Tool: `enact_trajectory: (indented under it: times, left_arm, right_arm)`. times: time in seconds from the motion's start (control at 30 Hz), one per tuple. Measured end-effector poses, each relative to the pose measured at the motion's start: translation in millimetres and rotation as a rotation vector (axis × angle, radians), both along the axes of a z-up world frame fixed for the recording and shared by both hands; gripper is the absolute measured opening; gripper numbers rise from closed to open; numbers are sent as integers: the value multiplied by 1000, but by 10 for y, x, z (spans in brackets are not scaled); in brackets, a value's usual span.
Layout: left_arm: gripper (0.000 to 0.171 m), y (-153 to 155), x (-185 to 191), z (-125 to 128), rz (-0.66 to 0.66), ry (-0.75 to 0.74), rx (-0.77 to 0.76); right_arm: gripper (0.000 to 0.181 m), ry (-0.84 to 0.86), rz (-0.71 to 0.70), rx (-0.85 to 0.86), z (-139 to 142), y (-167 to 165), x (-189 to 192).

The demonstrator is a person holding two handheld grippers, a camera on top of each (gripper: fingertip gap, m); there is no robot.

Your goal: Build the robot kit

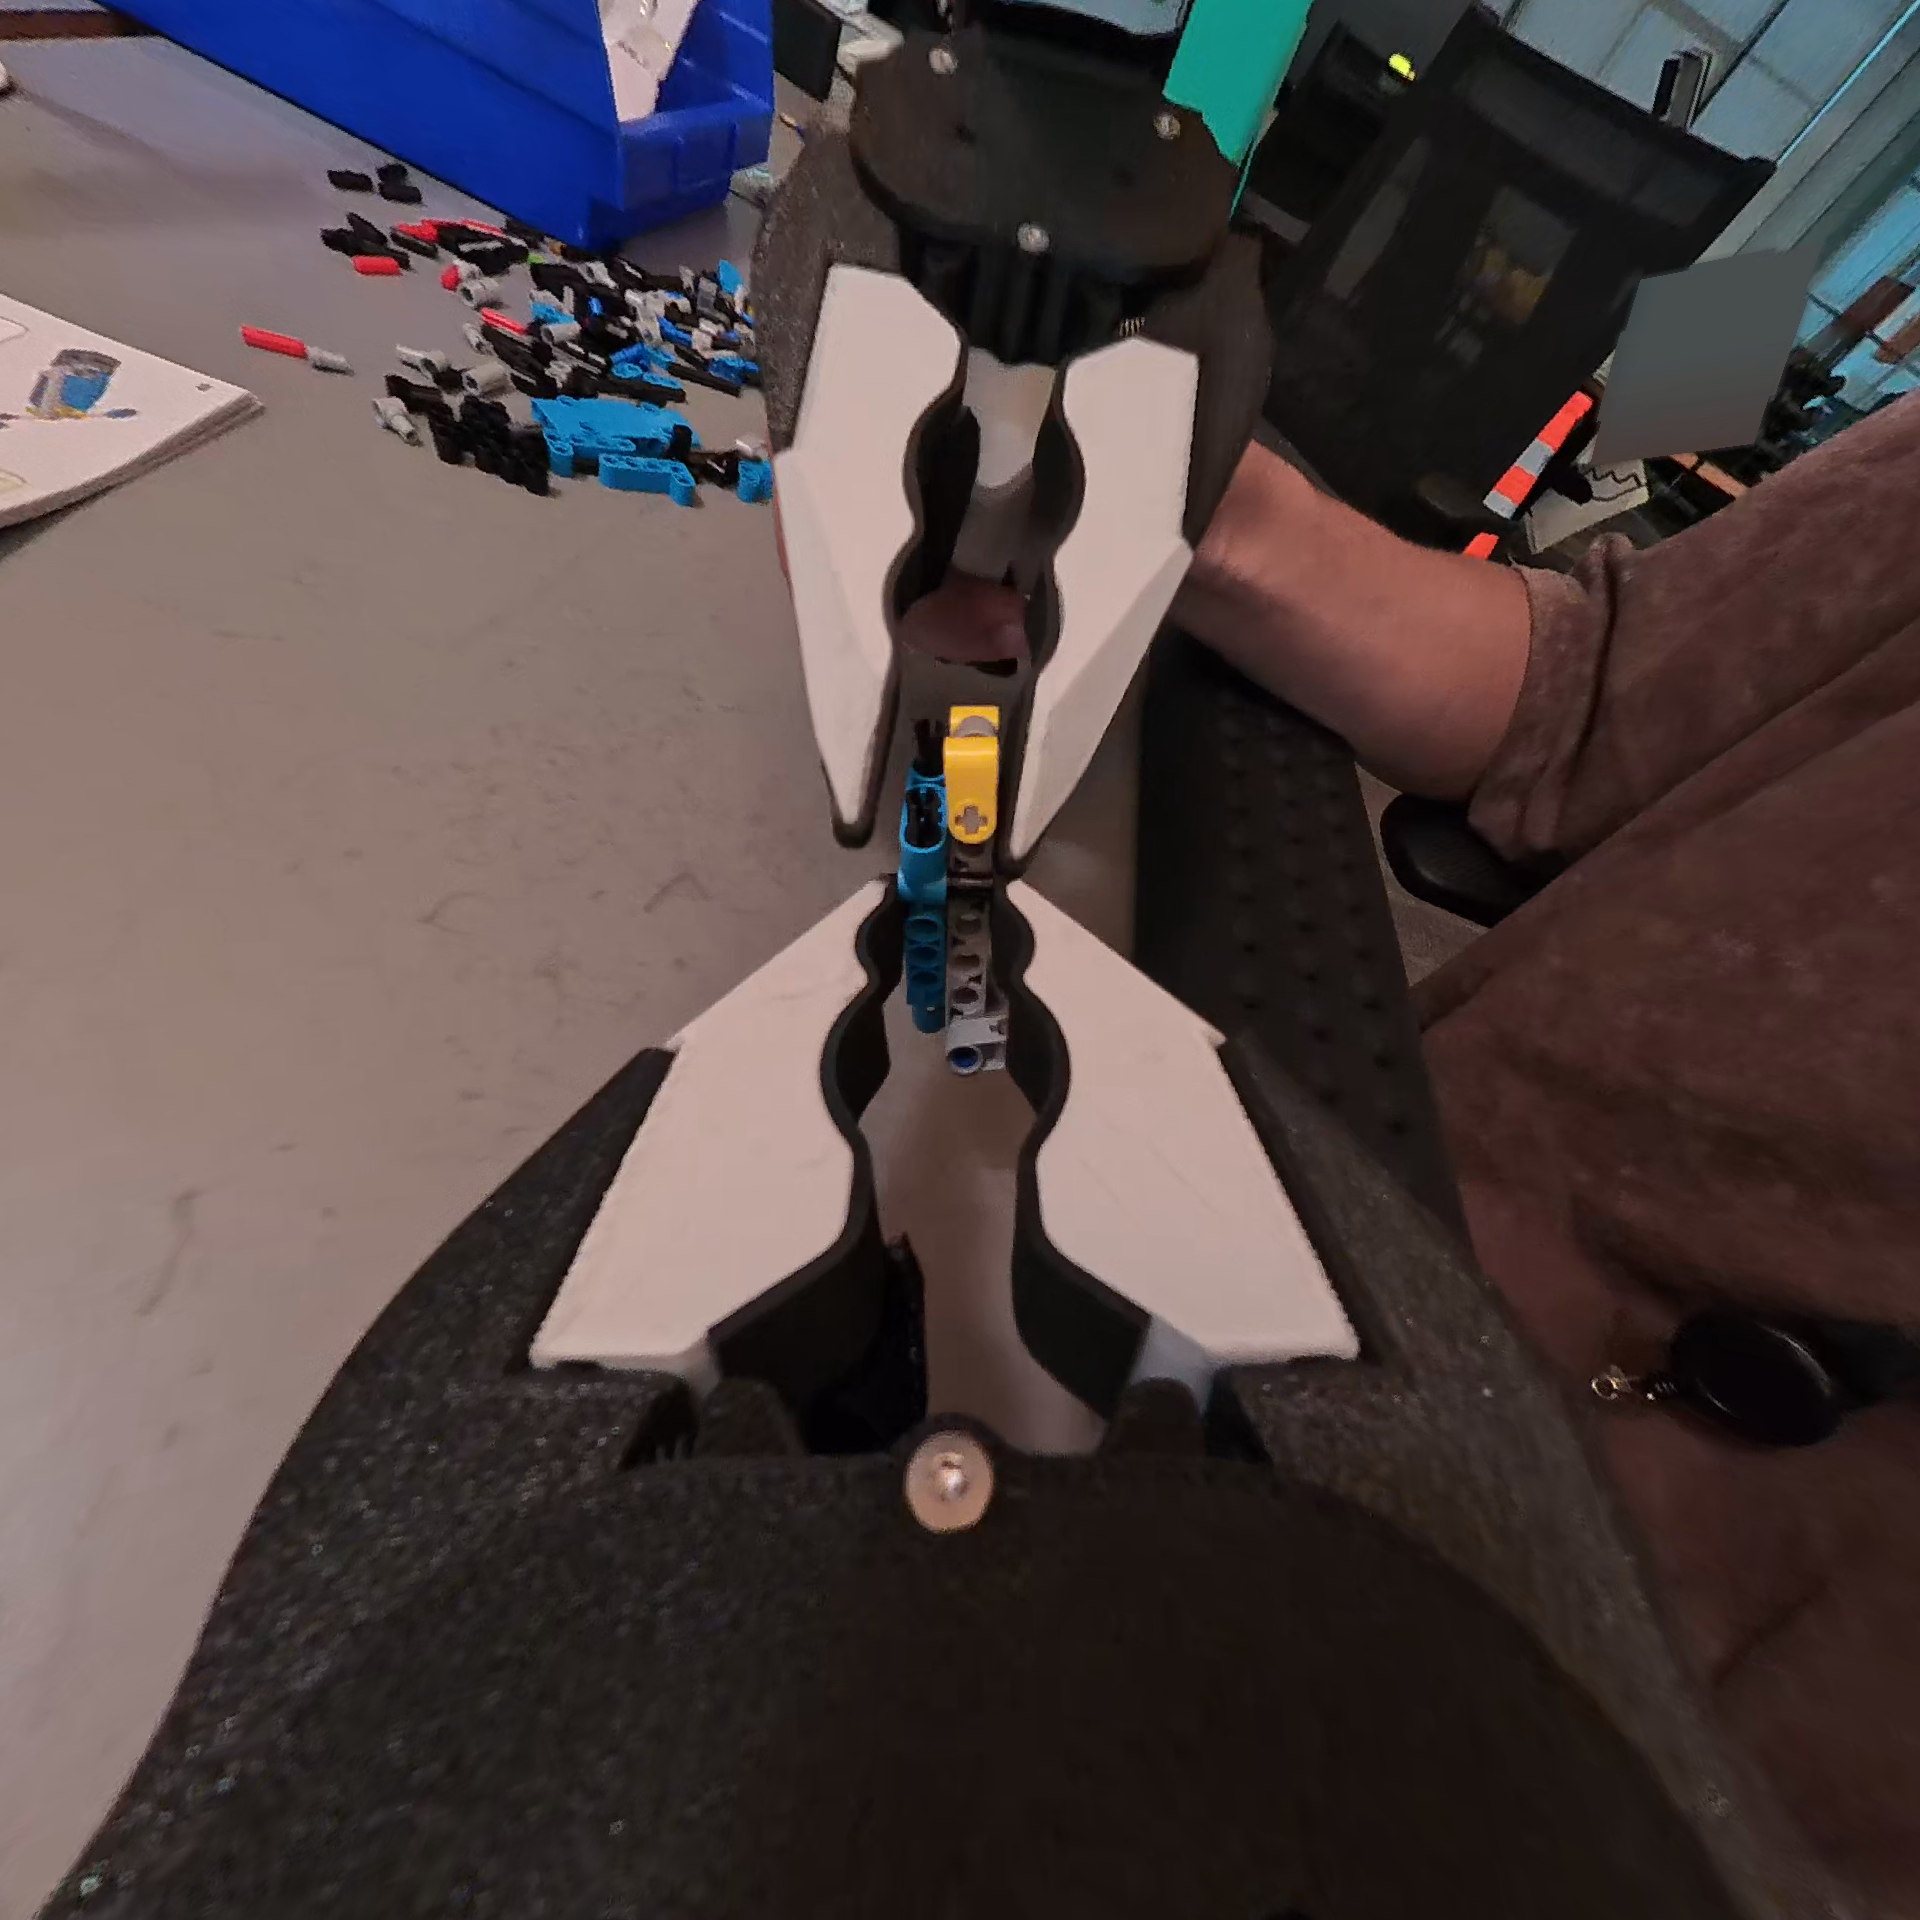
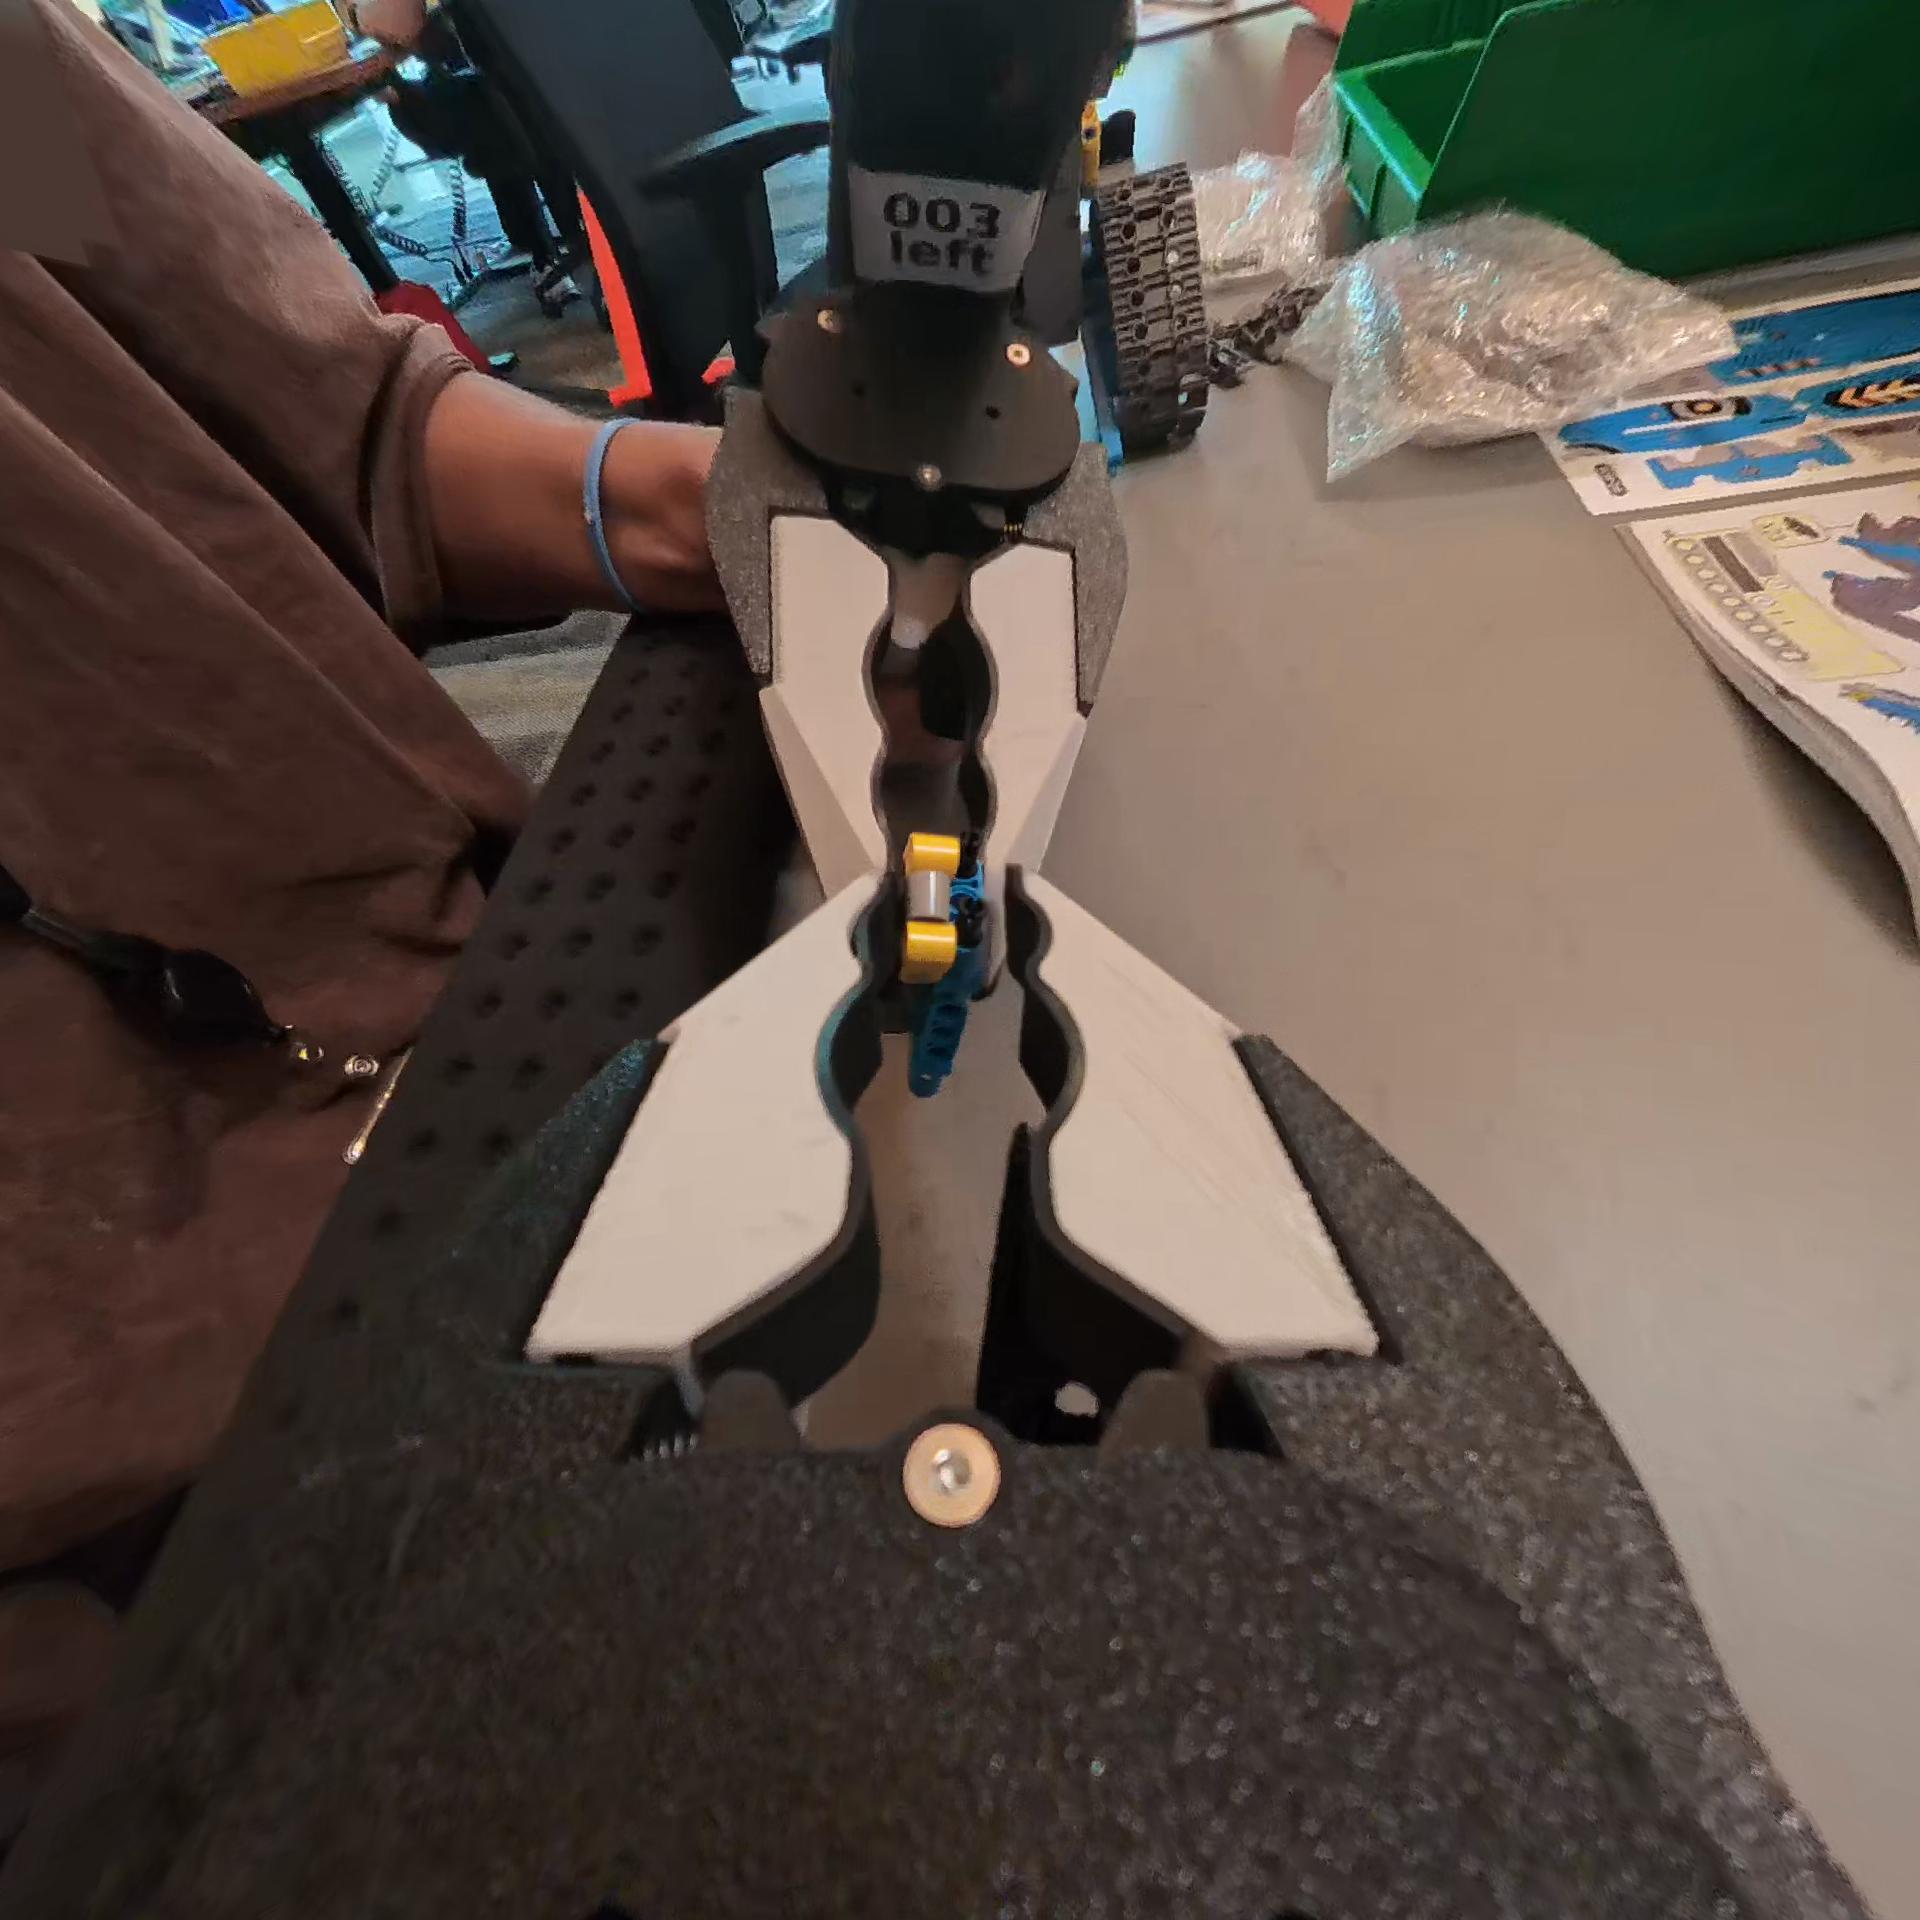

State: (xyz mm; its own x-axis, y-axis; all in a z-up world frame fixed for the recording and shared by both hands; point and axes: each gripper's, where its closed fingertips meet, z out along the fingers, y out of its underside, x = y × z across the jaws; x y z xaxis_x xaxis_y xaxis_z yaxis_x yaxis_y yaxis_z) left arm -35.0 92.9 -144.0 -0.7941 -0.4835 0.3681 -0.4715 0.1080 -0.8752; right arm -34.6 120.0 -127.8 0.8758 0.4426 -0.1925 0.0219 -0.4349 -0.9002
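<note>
A small brick assembly hangs between my two grippers, which face each other tip to tip above the grey table (image 1: 364, 831). In the left wrist view it shows a blue beam (image 1: 920, 935), a grey beam (image 1: 971, 966) and a yellow piece (image 1: 971, 779). My left gripper (image 1: 948, 904) is shut on the blue and grey beams. My right gripper (image 1: 940, 836) comes from above and is shut on the yellow end. In the right wrist view my right gripper (image 2: 940, 883) grips around the yellow pieces (image 2: 928, 940), with the blue beam (image 2: 940, 1029) hanging between its fingers. The left gripper (image 2: 925, 862) meets it from above.
A pile of loose black, blue, grey and red pieces (image 1: 582, 364) lies far left by a blue bin (image 1: 499, 104) and a booklet (image 1: 94, 416). A green bin (image 2: 1662, 125), plastic bags (image 2: 1486, 322), a tracked model (image 2: 1148, 301) and printed sheets (image 2: 1787, 623) sit at right. A brown-sleeved arm (image 1: 1662, 831) is close. My two grippers' fingertips are within a few centimetres of each other.
</note>
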Motion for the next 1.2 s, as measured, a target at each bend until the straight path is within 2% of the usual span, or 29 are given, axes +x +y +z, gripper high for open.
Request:
enact_trajectory:
  times: [0.33, 0.43, 0.53, 0.67, 0.8, 0.9, 0.97, 1.07, 1.2]
  left_arm:
    - [15, 32, 28, 53, 9, 32, -69]
    - [16, 42, 44, 108, 18, 35, -117]
    - [16, -33, 38, 84, 9, 32, -94]
    - [24, -63, 47, 85, 13, 28, -90]
    - [35, 82, 44, 398, 1, 75, -341]
    - [48, 120, -45, 648, -95, 156, -560]
    - [53, 127, -73, 752, -137, 193, -654]
    - [53, 97, -86, 836, -183, 248, -744]
    - [47, 99, -164, 943, -303, 403, -913]
  right_arm:
    - [14, 122, -8, -4, 79, -7, 40]
    - [14, 207, -33, 16, 149, 36, 65]
    - [13, 338, -31, 50, 265, 66, 74]
    - [13, 353, -44, 41, 235, 89, 96]
    - [13, 403, -7, 132, 434, 16, 92]
    - [14, 464, 34, 214, 627, -39, 67]
    - [14, 518, 73, 263, 751, -83, 41]
    - [13, 597, 131, 326, 914, -132, -12]
    - [14, 584, 152, 341, 934, -122, -84]
